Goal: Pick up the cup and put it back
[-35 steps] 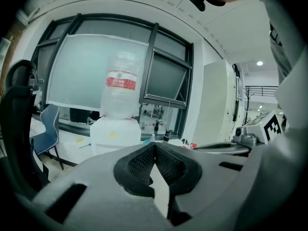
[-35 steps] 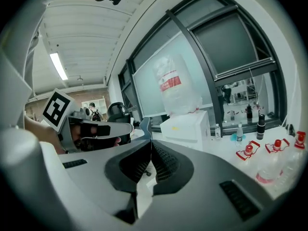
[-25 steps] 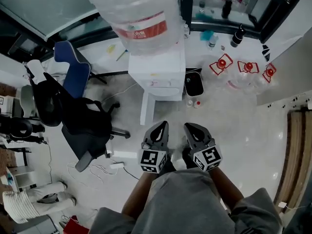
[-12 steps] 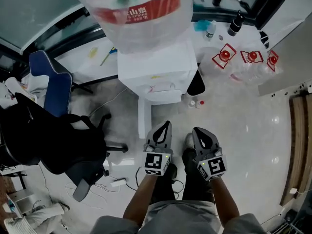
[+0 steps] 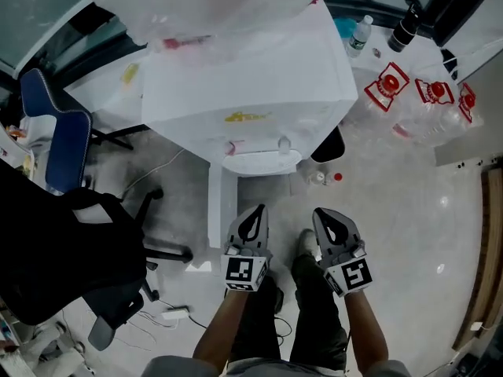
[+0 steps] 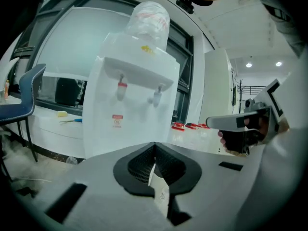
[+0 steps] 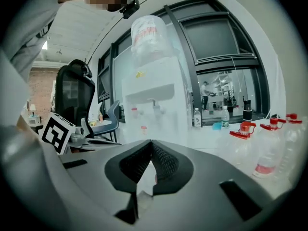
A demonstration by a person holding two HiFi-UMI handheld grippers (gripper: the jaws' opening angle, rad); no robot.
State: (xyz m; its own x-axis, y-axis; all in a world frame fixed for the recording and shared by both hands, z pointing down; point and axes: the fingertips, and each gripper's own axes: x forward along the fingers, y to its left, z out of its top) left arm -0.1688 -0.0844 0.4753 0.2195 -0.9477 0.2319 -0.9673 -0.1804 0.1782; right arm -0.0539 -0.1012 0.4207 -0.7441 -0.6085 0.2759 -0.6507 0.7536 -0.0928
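No cup shows in any view. A white water dispenser (image 5: 244, 77) stands just ahead, with a clear bottle on top, a red tap (image 5: 231, 146) and a second tap (image 5: 284, 143) over its drip tray (image 5: 259, 162). My left gripper (image 5: 253, 210) and right gripper (image 5: 324, 214) are side by side low in front of the person, pointing at the dispenser, both shut and empty. In the left gripper view the shut jaws (image 6: 154, 146) face the dispenser (image 6: 130, 105), with the right gripper (image 6: 236, 124) beside them. In the right gripper view the jaws (image 7: 151, 144) are also shut, facing the dispenser (image 7: 154, 109).
A black office chair (image 5: 55, 242) and a blue chair (image 5: 47, 132) stand to the left. Empty water bottles with red caps (image 5: 424, 100) lie at the right. A dark bin (image 5: 326, 144) and small bottles (image 5: 326, 177) sit by the dispenser. Cables (image 5: 169, 314) lie on the floor.
The person has stepped closer to the dispenser, which now looms larger in the head view. Both grippers stay shut, side by side, and have come nearer its base.
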